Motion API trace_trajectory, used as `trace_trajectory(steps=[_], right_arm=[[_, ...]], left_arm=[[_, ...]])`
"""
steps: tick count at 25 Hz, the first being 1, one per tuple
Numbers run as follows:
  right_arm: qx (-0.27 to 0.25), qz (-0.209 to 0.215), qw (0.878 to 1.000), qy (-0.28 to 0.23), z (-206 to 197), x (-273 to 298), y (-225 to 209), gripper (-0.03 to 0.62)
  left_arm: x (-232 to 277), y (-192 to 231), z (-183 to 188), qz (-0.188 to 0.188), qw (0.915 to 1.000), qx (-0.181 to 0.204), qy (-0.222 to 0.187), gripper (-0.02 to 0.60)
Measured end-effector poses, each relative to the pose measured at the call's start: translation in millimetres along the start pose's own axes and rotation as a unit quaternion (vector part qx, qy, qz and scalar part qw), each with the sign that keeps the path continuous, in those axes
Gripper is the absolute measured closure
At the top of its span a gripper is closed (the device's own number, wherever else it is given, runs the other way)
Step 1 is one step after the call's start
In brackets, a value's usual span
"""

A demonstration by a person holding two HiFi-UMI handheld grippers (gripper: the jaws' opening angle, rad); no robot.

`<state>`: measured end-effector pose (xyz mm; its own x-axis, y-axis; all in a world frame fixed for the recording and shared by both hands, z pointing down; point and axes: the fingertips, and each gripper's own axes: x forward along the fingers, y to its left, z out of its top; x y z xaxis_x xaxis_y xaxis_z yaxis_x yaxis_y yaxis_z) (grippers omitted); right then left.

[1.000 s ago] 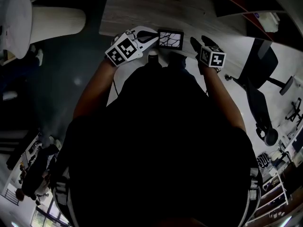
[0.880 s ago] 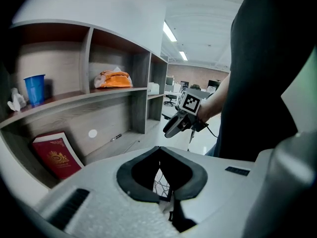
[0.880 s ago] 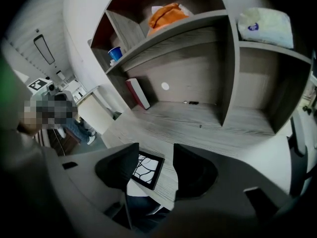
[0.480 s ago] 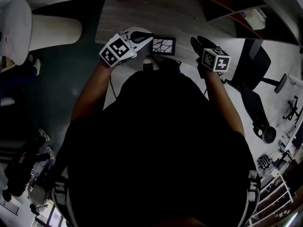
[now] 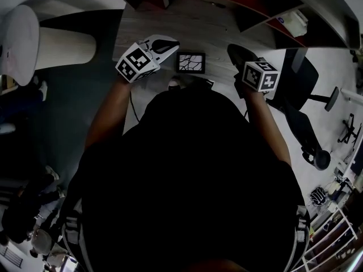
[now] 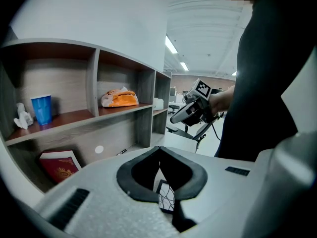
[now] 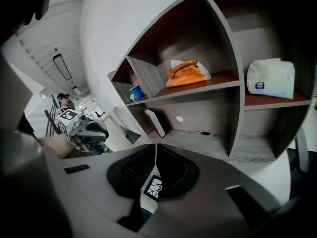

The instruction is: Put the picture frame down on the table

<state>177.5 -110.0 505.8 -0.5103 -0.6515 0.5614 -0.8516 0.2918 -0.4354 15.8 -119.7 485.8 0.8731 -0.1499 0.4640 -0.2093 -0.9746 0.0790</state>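
Zero readable text anywhere: the marker cubes (image 5: 136,63) on my left gripper (image 5: 169,43) and right gripper (image 5: 236,52) carry only black-and-white squares. The white package (image 7: 270,77) on the shelf (image 7: 213,87) has a round blue label too small to read, and the red book (image 6: 58,166) shows a gold emblem but no legible title. Picture frame (image 5: 190,62) lies face up on the bench (image 5: 193,21) between my two grippers, touching neither; dark border, white face with black branching lines. On my left gripper the fingers (image 6: 141,172) are together, tips meeting, nothing clamped; through the gap under the tips only a corner of the frame shows, down on the bench. On my right gripper the fingers (image 7: 176,170) have just been closing and sit together with nothing between them, same partial peek of the frame through their gap. Other shelf stuff: blue cup (image 6: 42,109), orange bag (image 6: 120,98), and a crumpled white thing (image 6: 22,117) beside the cup, can't tell what it is. In the head view my dark torso fills most of the picture, cuts off the near bench edge and swallows both forearms. Office chair (image 5: 306,78) off to my right, dim and partly cropped.
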Motion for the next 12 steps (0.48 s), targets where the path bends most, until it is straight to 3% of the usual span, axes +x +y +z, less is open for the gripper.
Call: trace_trajectory(steps=[6, 12], right_arm=[[-0.007, 0.028, 0.999, -0.037, 29.8, -21.3, 33.3, 0.585], [-0.031, 0.022, 0.997, -0.072, 54.1, -41.5, 46.3, 0.585]], left_arm=[[-5.5, 1.2, 10.7, -0.004, 0.9998, 0.017, -0.01, 0.565], [-13.3, 8.9, 21.4, -0.001, 0.9995, 0.028, -0.015, 0.565]])
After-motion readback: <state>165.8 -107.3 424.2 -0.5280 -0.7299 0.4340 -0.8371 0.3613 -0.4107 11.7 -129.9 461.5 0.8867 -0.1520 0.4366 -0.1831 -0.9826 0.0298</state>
